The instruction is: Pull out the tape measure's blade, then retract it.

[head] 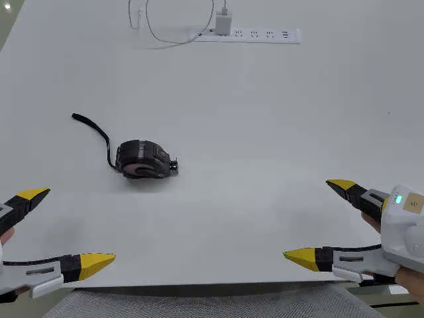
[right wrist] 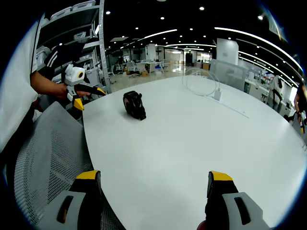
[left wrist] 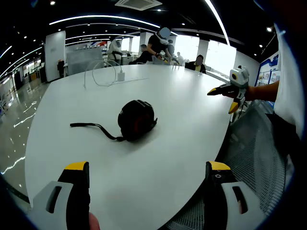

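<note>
While tape measure (head: 142,159) lies on white table (head: 265,132), left gripper (head: 79,224) and right gripper (head: 306,217) hang spread at near edge; bare surface between.

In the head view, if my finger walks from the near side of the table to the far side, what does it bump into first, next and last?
Left yellow-tipped tongs and right yellow-tipped tongs, level with each other, both open → black round tape measure → long white power strip.
</note>
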`<state>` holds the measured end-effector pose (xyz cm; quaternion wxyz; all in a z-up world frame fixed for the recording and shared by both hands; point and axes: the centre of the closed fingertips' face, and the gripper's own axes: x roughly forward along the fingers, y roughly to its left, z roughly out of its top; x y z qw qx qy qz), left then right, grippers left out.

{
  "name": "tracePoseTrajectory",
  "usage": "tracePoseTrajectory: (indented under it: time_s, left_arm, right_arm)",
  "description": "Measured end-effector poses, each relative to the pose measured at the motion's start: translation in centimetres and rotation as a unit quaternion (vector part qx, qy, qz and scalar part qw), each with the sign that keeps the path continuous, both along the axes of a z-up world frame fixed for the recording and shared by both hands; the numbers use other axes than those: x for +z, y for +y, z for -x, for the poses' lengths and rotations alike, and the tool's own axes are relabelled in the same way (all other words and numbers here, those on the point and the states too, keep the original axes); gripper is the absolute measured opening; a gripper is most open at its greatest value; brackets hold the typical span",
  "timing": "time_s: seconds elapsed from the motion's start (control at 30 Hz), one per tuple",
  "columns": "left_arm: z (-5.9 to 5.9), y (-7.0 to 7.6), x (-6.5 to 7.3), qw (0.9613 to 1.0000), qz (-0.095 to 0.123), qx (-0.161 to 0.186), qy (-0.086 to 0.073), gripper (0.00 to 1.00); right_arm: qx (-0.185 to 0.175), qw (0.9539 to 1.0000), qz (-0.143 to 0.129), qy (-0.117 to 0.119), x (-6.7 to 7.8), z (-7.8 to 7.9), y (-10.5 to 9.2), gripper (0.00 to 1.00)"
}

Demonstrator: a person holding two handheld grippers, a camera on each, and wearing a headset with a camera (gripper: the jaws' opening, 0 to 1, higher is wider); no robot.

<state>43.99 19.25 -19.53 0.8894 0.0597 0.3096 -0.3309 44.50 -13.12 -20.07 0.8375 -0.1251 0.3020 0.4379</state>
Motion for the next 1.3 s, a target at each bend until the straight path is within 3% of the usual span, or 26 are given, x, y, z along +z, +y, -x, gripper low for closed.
tracePoseTrajectory:
  time_s: [1.3]
  left_arm:
    - [-0.31,-0.68,-0.08,0.9999,0.004,-0.013,0.002,0.99]
  right_arm:
    - [0.009,0.9999,0.002,0.009,-0.48,0.26,0.22,0.91]
